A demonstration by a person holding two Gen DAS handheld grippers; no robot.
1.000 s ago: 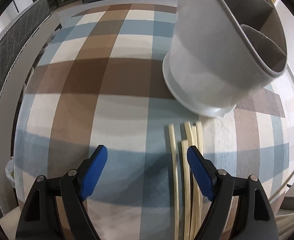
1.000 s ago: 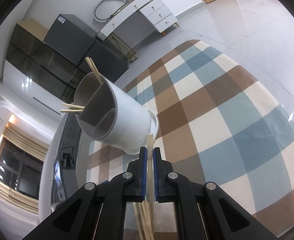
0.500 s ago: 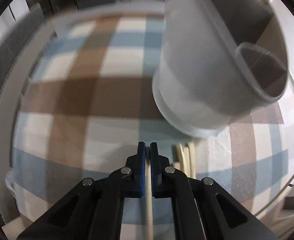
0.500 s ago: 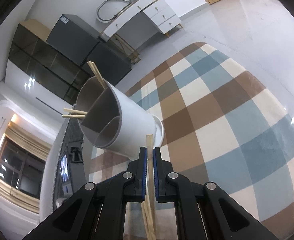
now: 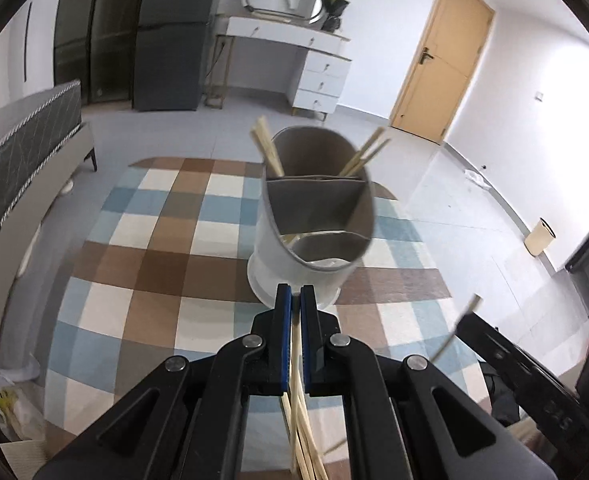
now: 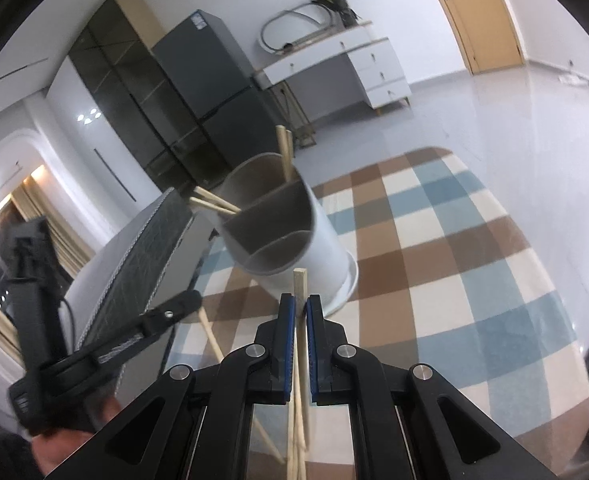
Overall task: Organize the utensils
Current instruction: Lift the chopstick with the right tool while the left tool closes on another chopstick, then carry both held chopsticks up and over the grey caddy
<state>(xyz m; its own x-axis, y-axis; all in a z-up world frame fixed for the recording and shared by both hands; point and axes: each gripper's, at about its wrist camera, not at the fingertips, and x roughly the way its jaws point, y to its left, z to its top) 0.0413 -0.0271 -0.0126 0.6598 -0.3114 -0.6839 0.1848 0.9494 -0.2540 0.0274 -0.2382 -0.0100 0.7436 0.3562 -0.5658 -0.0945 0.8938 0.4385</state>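
A white utensil holder point(image 5: 314, 232) with grey dividers stands on the checked cloth, with chopsticks sticking out of its far compartment. It also shows in the right wrist view point(image 6: 286, 232). My left gripper point(image 5: 295, 300) is shut on a chopstick point(image 5: 295, 364), raised just in front of the holder. My right gripper point(image 6: 299, 308) is shut on a chopstick point(image 6: 300, 344) whose tip rises above the pads, in front of the holder. Several loose chopsticks point(image 5: 306, 444) lie on the cloth below the left gripper.
The checked cloth point(image 5: 154, 264) covers the table. A grey padded bench point(image 5: 18, 156) runs along the left. The left gripper and the hand holding it show at left in the right wrist view point(image 6: 94, 344). The right gripper and its chopstick show at right in the left wrist view point(image 5: 506, 356).
My left gripper shut on a chopstick from the pile and lifted it up and back from the cloth. My right gripper rose with its chopstick, so the holder looks farther off.
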